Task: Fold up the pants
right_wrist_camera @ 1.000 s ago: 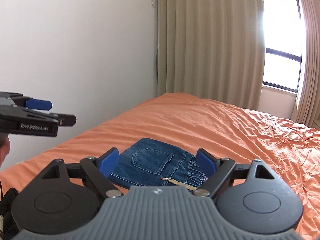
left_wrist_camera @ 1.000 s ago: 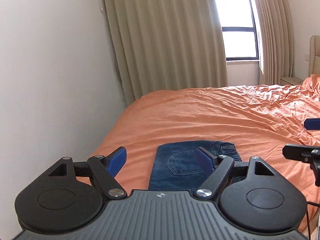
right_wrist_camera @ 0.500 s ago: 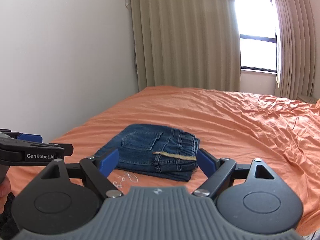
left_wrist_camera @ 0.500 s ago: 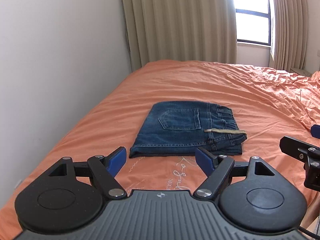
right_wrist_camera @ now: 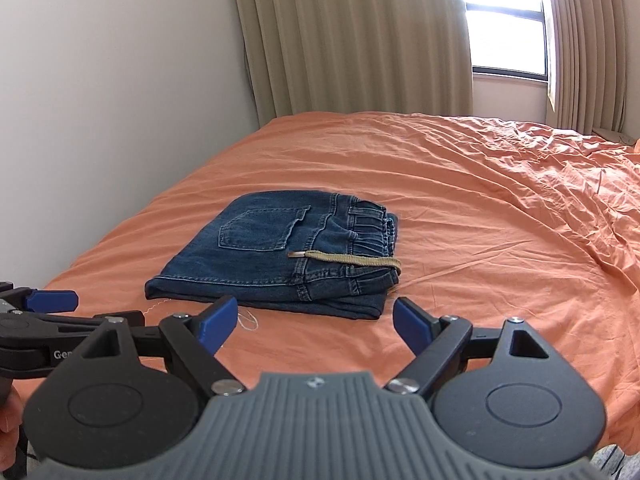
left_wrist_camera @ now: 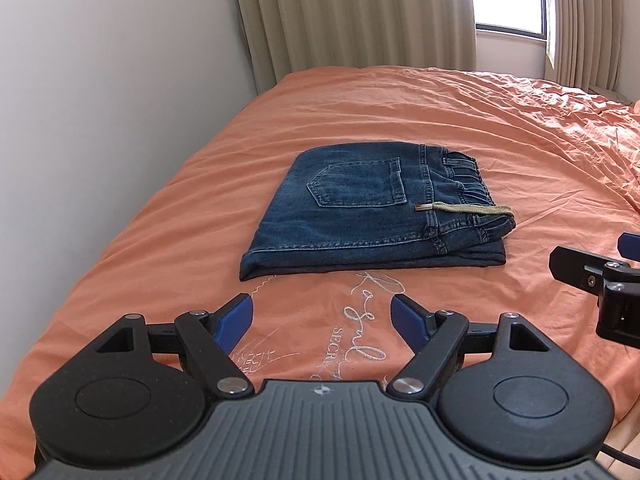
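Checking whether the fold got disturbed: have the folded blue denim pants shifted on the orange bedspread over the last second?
No. The folded blue denim pants keep their spot above the embroidered lettering on the orange bedspread; only the cameras drew back.

Bed (left_wrist_camera: pixel 460 120) with a wrinkled orange cover bearing pale embroidered lettering (left_wrist_camera: pixel 360 328) near its front edge. White wall (left_wrist_camera: pixel 100 80) along the bed's left side; beige curtains (right_wrist_camera: pixel 360 40) and a bright window (right_wrist_camera: pixel 506 40) beyond its far end.
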